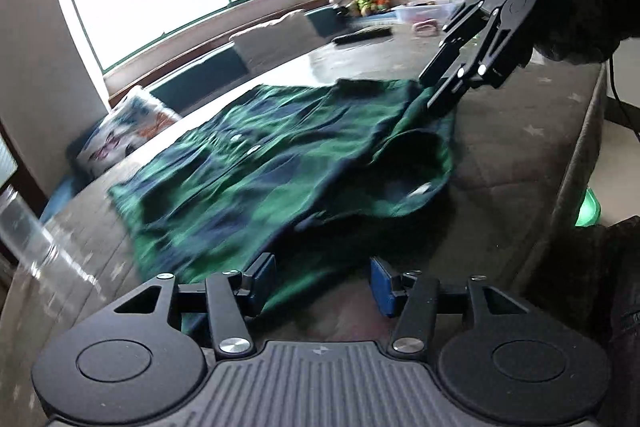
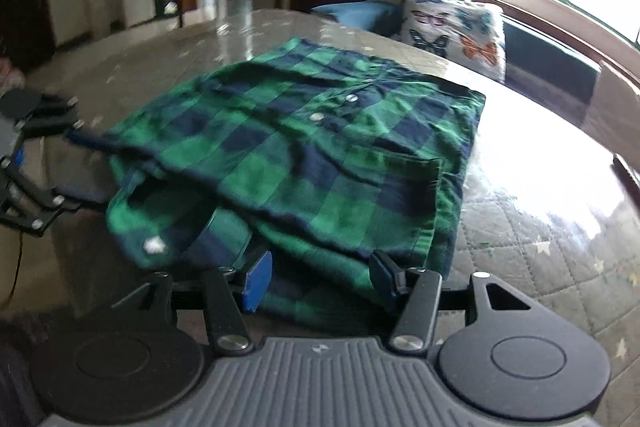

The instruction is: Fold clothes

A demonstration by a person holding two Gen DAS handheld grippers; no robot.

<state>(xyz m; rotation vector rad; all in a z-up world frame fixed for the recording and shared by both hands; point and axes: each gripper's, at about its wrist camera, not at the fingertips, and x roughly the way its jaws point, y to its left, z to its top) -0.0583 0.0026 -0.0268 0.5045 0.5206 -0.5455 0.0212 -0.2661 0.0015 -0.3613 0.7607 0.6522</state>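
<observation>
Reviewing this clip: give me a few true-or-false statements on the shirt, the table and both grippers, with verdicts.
1. The shirt is green and navy check. True.
2. The shirt hangs in the air. False: it lies folded on the table.
3. The right gripper has its jaws apart, not clamped on cloth. True.
4. The left gripper is clamped shut. False: its jaws stand apart.
5. A clear jar stands beyond the shirt. True.

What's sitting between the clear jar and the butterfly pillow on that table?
In the right wrist view, only bare glossy table separates the jar from the butterfly pillow; the green plaid shirt lies nearer the camera.
</observation>
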